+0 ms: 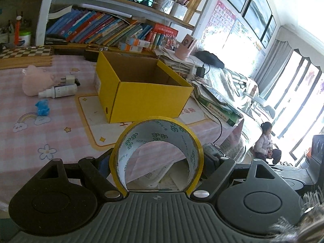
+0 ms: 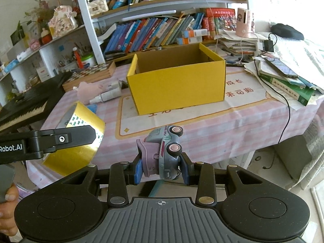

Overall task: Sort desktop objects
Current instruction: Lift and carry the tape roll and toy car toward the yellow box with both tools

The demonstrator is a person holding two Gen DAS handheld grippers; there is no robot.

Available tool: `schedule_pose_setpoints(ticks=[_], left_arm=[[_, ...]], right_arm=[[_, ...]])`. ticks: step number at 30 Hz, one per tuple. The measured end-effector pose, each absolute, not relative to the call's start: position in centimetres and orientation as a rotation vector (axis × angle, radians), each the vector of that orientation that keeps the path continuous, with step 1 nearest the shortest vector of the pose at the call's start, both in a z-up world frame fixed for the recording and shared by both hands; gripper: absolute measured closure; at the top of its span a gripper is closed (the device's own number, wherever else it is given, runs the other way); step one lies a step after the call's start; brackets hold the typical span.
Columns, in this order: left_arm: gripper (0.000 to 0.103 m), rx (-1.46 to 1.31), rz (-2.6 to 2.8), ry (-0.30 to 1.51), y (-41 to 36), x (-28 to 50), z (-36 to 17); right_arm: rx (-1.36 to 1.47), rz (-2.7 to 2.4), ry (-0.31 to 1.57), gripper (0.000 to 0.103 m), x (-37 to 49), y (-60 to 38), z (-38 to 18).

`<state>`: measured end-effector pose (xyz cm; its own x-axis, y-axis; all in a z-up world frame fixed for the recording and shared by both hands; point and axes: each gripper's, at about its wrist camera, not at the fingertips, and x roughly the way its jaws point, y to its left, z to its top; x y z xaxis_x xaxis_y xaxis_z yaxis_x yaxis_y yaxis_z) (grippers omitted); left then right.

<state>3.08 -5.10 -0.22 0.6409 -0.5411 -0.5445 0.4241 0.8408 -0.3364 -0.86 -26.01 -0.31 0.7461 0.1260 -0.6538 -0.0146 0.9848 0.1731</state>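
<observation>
Left wrist view shows a wide roll of yellow packing tape (image 1: 157, 156) with a white inner core printed in green logos, standing on edge and clamped across its width by the left gripper (image 1: 157, 162); its jaws stand wide and press on the roll's two sides. Beyond it lies a pink checked tablecloth (image 1: 60, 125) printed with a rainbow, a flower and stars. On the cloth, from left to right, sit a pink plush toy (image 1: 34, 81), a white spray bottle (image 1: 58, 91) lying on its side just beside the toy, a small blue crumpled object (image 1: 42, 107), and an open yellow cardboard box (image 1: 141, 87) with a plain brown inside. Behind them runs a shelf of leaning colourful books (image 1: 101, 28), and a bright curtained window (image 1: 293, 85) fills the right side, with a person sitting low near it.

Right wrist view shows the same tape roll (image 2: 75, 135) at the left, held over the table's near edge. At centre the right gripper (image 2: 162, 168) is closed on a small grey and mauve toy truck (image 2: 162, 154) with pink-hubbed wheels, tipped on its side, wheels facing right; the blue pads touch its two faces. The yellow box (image 2: 178, 83) stands well ahead of both grippers, and a stack of papers and a green book (image 2: 289, 89) lies at the table's right end.
</observation>
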Motion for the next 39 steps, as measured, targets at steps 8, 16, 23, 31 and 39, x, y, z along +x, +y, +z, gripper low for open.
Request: schedule_pose_setpoints(ticks=[8, 16, 23, 31, 39], left_arm=[[0.021, -0.173, -0.571, 0.689, -7.1, 4.7, -0.3], [0.020, -0.176, -0.558, 0.694, -8.8, 6.6, -0.2], [0.021, -0.175, -0.544, 0.697, -10.3, 8.6, -0.1], [0.020, -0.174, -0.522, 0.687, -11.8, 10.9, 0.3], [0.020, -0.170, -0.492, 0.651, -13.0, 13.0, 1.7]], right_arm=[[0.172, 0.068, 0.737, 0.067, 0.7, -27.7, -0.5], [0.169, 0.088, 0.748, 0.066, 3.1, -29.2, -0.6], [0.167, 0.110, 0.751, 0.066, 5.6, -30.6, -0.7], [0.152, 0.148, 0.744, 0.066, 8.6, -31.8, -0.6], [0.125, 0.216, 0.684, 0.066, 11.5, -32.6, 1.1]])
